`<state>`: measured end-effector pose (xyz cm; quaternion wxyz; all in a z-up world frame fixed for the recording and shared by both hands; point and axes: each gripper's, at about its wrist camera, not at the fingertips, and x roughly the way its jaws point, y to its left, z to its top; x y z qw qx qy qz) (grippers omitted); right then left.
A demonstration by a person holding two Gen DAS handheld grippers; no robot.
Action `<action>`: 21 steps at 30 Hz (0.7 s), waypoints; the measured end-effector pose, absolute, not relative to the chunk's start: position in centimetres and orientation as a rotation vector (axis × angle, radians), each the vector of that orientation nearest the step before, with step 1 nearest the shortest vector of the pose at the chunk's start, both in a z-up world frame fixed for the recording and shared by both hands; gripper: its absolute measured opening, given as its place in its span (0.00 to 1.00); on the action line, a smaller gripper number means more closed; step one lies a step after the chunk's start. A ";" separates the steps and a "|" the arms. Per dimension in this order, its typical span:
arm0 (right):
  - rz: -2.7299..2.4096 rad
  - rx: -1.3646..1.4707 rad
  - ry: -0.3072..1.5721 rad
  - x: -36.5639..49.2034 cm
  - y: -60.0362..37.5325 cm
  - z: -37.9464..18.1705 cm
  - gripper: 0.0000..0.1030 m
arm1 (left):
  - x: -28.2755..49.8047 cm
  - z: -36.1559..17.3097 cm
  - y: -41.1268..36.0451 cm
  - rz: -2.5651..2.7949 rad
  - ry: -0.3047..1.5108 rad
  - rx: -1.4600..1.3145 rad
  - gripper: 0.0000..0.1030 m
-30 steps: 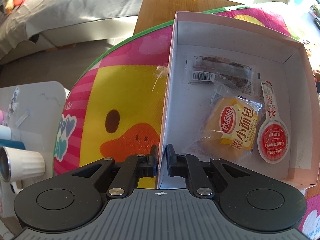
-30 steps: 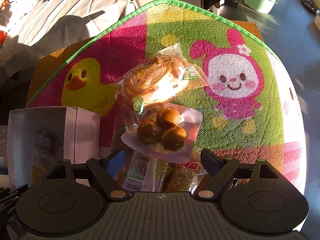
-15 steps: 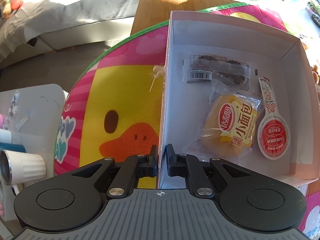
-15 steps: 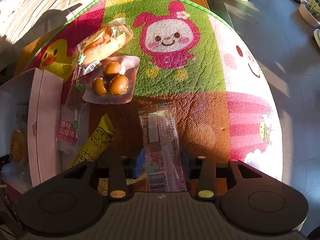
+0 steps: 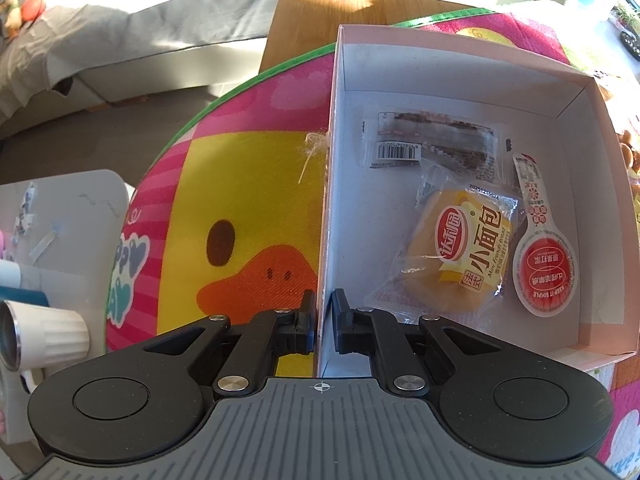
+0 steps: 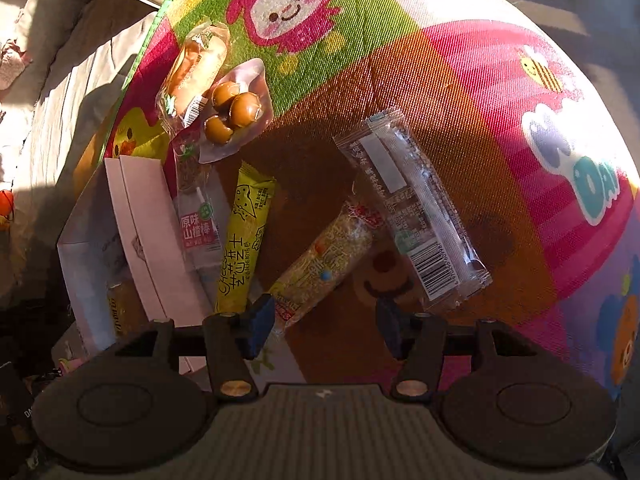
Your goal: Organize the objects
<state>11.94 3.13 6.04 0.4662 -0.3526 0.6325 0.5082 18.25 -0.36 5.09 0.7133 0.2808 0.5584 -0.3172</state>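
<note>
Left gripper (image 5: 323, 320): jaws clamped on the left wall of the box (image 5: 326, 184), one finger outside the wall, the other inside. The box sits open-topped on the play mat (image 5: 248, 200), over a yellow duck print. Inside the box, on its floor: a bread packet (image 5: 460, 256) in the middle, a round-headed red packet (image 5: 544, 272) just to its right, and a clear bar wrapper (image 5: 436, 140) lying crosswise beyond them, partly under the bread packet's top edge. To the left, off the mat, a white cup (image 5: 44, 336) lies on its side on a white table (image 5: 72, 208).

Right gripper (image 6: 324, 326): jaws apart and opening, nothing between them; it points down at the mat. Just beyond the fingers lies a cereal bar (image 6: 324, 264), diagonal, its near end touching or close to the left finger; which, cannot be told. To its right, a long clear bar (image 6: 416, 208). To its left, a yellow cheese stick (image 6: 240, 240), then a red-labelled stick (image 6: 196, 216) against the box wall. Farther off, an egg pack (image 6: 234, 110) overlapped by a bread roll packet (image 6: 196, 68).
</note>
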 end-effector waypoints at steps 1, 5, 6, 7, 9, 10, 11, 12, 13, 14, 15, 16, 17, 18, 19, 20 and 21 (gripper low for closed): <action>1.231 -0.865 1.537 11.4 3.5 5.5 0.54 | 18.2 5.1 -0.3 -0.706 1.236 0.623 0.10; 1.273 -0.876 1.422 8.8 5.6 5.1 0.54 | 18.1 5.1 -0.2 -0.712 1.228 0.618 0.10; 1.343 -0.893 1.354 7.7 5.9 5.7 0.54 | 18.1 5.0 -0.2 -0.713 1.227 0.613 0.10; 1.408 -0.917 1.279 6.6 6.1 6.5 0.54 | 18.1 5.0 -0.1 -0.714 1.226 0.608 0.10; 1.499 -0.940 1.211 5.2 6.1 7.5 0.54 | 18.2 5.0 0.0 -0.718 1.227 0.600 0.10; 1.511 -0.942 1.209 4.9 6.0 7.7 0.54 | 18.1 5.0 0.1 -0.720 1.226 0.598 0.10; 1.510 -0.956 1.201 4.8 5.9 7.8 0.54 | 18.1 5.0 0.1 -0.721 1.227 0.598 0.10; 1.498 -0.975 1.189 4.8 5.8 7.7 0.54 | 18.2 5.0 0.2 -0.722 1.229 0.595 0.10; 1.483 -0.998 1.175 4.9 5.5 7.6 0.54 | 18.2 5.0 0.2 -0.722 1.232 0.592 0.10; 1.465 -1.020 1.167 5.1 5.2 7.2 0.54 | 18.1 5.0 0.2 -0.724 1.234 0.589 0.10; 1.447 -1.034 1.172 5.4 5.0 6.8 0.54 | 18.1 5.0 0.3 -0.727 1.235 0.587 0.10; 1.429 -1.045 1.184 5.7 4.7 6.4 0.54 | 18.1 5.0 0.3 -0.731 1.236 0.586 0.10; 1.412 -1.056 1.195 6.1 4.4 5.9 0.54 | 18.1 5.0 0.4 -0.735 1.236 0.585 0.10; 1.394 -1.066 1.201 6.2 4.2 5.5 0.54 | 18.1 5.0 0.4 -0.739 1.237 0.584 0.10; 1.383 -1.068 1.204 6.3 4.2 5.2 0.53 | 18.2 5.0 0.5 -0.741 1.237 0.583 0.10; 1.380 -1.067 1.203 6.4 4.1 4.9 0.53 | 18.2 5.0 0.5 -0.744 1.236 0.582 0.10; 1.374 -1.069 1.197 6.2 4.1 4.9 0.53 | 18.2 5.0 0.6 -0.749 1.235 0.583 0.10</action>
